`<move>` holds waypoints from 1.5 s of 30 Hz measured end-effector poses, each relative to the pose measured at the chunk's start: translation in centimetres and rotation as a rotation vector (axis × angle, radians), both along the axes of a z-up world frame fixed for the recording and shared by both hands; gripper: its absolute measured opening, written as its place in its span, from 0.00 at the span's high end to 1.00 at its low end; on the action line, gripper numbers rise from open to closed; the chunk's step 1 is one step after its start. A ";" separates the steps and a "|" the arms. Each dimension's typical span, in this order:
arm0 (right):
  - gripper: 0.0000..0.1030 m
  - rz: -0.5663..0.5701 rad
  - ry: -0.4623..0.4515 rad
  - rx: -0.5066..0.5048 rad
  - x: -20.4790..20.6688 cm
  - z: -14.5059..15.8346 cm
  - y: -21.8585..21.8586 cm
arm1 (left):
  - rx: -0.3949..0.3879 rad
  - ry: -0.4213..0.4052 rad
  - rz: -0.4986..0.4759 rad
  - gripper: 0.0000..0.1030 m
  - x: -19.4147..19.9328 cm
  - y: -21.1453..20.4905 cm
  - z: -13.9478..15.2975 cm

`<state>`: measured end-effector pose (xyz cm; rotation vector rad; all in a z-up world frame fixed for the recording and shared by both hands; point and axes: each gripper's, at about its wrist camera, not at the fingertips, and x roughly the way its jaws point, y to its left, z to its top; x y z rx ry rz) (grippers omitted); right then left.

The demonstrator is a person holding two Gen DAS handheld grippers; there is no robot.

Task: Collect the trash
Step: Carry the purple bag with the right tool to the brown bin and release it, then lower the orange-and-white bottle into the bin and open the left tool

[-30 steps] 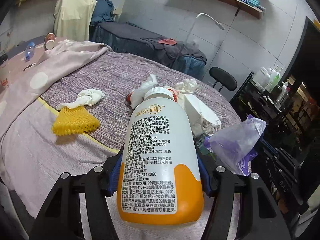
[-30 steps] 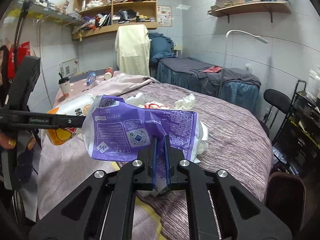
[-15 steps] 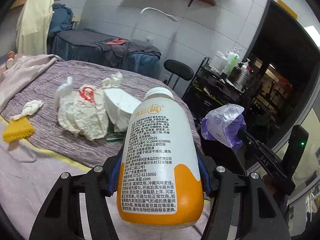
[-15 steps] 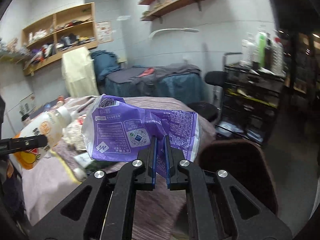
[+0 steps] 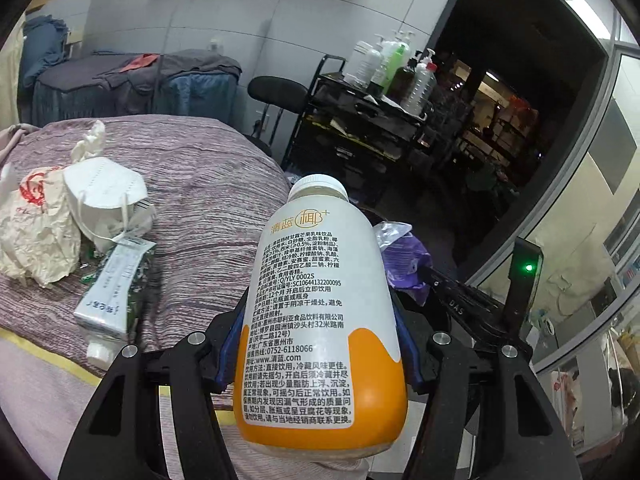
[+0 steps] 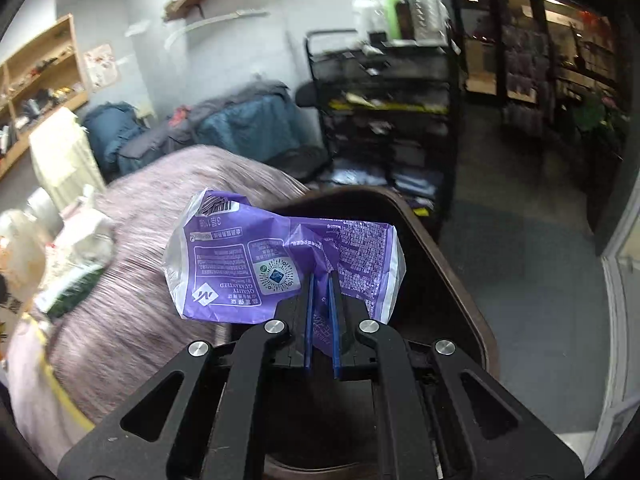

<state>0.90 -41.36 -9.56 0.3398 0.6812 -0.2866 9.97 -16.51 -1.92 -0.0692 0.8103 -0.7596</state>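
Observation:
My left gripper (image 5: 316, 344) is shut on a white and orange drink bottle (image 5: 316, 320) with a white cap, held above the bed's right edge. My right gripper (image 6: 321, 320) is shut on a crumpled purple wrapper (image 6: 280, 260), held over a dark brown bin (image 6: 448, 280) beside the bed. The wrapper (image 5: 402, 256) and the right gripper also show in the left wrist view, just right of the bottle. More trash lies on the bed: a white face mask (image 5: 104, 196), a crumpled paper bag (image 5: 36, 232) and a green and white tube box (image 5: 116, 292).
The bed has a purple striped cover (image 5: 208, 184). A black trolley (image 5: 360, 128) with several bottles stands beyond the bed, with a black stool (image 5: 280, 92) beside it. A dark doorway (image 5: 500, 112) lies at the right. A massage table with blue drapes (image 5: 132, 88) stands at the back.
Both grippers have swung right, away from the middle of the bed toward its right edge. The purple wrapper is now over the brown bin. Both grips are unchanged.

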 end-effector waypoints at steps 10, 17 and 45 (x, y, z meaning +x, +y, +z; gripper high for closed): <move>0.42 -0.081 0.041 -0.001 0.3 -2.7 0.0 | 0.046 0.051 -0.098 0.41 0.2 -4.6 -2.1; 0.34 -0.186 -0.018 -0.006 -2.4 -1.3 -1.7 | 0.081 0.072 -0.140 0.41 0.5 -6.9 -2.9; 0.25 -0.341 -0.111 0.016 -7.5 1.4 -5.9 | 0.327 0.197 -0.243 0.41 2.1 -17.1 -8.2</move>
